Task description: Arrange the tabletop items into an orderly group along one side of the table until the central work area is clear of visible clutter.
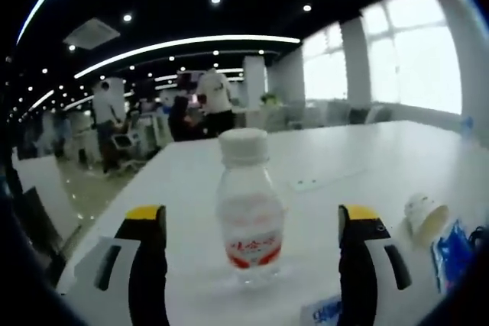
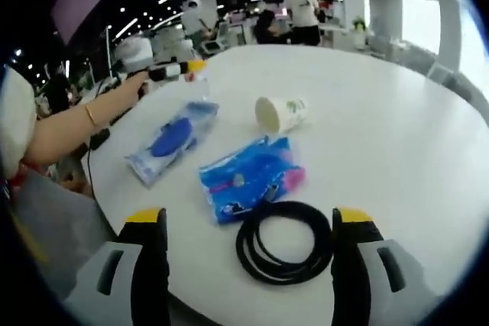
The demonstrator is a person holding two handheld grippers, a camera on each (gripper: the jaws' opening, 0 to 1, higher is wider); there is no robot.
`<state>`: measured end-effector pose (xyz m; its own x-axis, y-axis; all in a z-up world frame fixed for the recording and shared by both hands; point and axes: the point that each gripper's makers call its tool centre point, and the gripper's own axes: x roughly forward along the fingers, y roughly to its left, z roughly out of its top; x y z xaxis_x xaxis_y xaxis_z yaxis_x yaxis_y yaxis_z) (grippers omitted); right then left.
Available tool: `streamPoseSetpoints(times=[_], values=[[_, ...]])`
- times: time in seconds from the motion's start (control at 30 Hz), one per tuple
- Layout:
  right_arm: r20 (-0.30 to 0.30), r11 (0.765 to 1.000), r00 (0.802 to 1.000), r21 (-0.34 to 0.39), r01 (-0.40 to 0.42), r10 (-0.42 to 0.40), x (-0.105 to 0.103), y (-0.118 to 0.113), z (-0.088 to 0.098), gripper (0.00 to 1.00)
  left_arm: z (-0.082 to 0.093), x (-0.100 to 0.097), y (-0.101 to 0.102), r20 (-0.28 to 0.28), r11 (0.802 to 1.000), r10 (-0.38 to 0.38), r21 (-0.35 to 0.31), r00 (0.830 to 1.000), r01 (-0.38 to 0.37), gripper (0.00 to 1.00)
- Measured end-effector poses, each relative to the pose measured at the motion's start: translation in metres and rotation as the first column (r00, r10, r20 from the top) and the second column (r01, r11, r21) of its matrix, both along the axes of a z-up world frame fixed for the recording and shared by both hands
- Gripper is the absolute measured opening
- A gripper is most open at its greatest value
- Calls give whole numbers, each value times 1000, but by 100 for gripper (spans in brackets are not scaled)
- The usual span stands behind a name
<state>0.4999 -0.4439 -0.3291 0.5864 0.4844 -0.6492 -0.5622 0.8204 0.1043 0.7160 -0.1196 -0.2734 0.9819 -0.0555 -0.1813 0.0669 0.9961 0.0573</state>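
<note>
A clear water bottle (image 1: 248,211) with a white cap and red label stands upright on the white table (image 1: 367,158). It sits between the wide-apart jaws of my left gripper (image 1: 252,223), and neither jaw touches it. My right gripper (image 2: 248,227) is open just above a coiled black cable (image 2: 284,243). Beyond the coil lie a blue packet (image 2: 250,175), a clear packet with a blue item inside (image 2: 174,139), and a paper cup (image 2: 281,112) on its side. In the right gripper view, a person's arm (image 2: 69,127) holds the left gripper (image 2: 172,72) at the table's far left edge.
In the left gripper view the tipped paper cup (image 1: 424,215) and the blue packet (image 1: 451,253) lie to the right of the bottle. The table edge (image 2: 114,196) runs close on the left. People (image 1: 214,101) stand at desks in the background.
</note>
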Motion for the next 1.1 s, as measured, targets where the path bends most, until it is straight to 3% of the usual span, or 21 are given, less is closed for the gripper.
streamPoseSetpoints(times=[0.03, 0.37, 0.5, 0.73, 0.8, 0.9, 1.1], values=[[3, 1000, 1000, 0, -1, 1, 1, 0, 1, 88, 1, -2, 1, 4, 1000, 5, 20, 1000, -5, 100], [41, 1000, 999, 13, -15, 15, 13, 7, 11, 91, 11, -17, -5, -4, 999, -30, 23, 1000, 30, 99], [80, 999, 996, -23, -31, 33, 23, 8, 17, 91, 12, -22, -11, -13, 998, -62, 9, 998, 62, 99], [127, 999, 991, -41, -35, 40, 42, 7, 25, 90, 18, -34, -22, -26, 992, -115, 43, 993, 116, 99], [133, 999, 990, -32, -33, 37, 48, 8, 29, 89, 14, -34, -35, -74, 983, -178, 30, 981, 181, 99], [142, 999, 989, -29, -36, 40, 56, 9, 31, 89, 19, -37, -44, -103, 958, -229, 155, 968, 243, 99], [155, 998, 987, -32, -44, 49, 75, 13, 33, 88, 24, -45, -52, -101, 955, -254, 130, 962, 266, 99]])
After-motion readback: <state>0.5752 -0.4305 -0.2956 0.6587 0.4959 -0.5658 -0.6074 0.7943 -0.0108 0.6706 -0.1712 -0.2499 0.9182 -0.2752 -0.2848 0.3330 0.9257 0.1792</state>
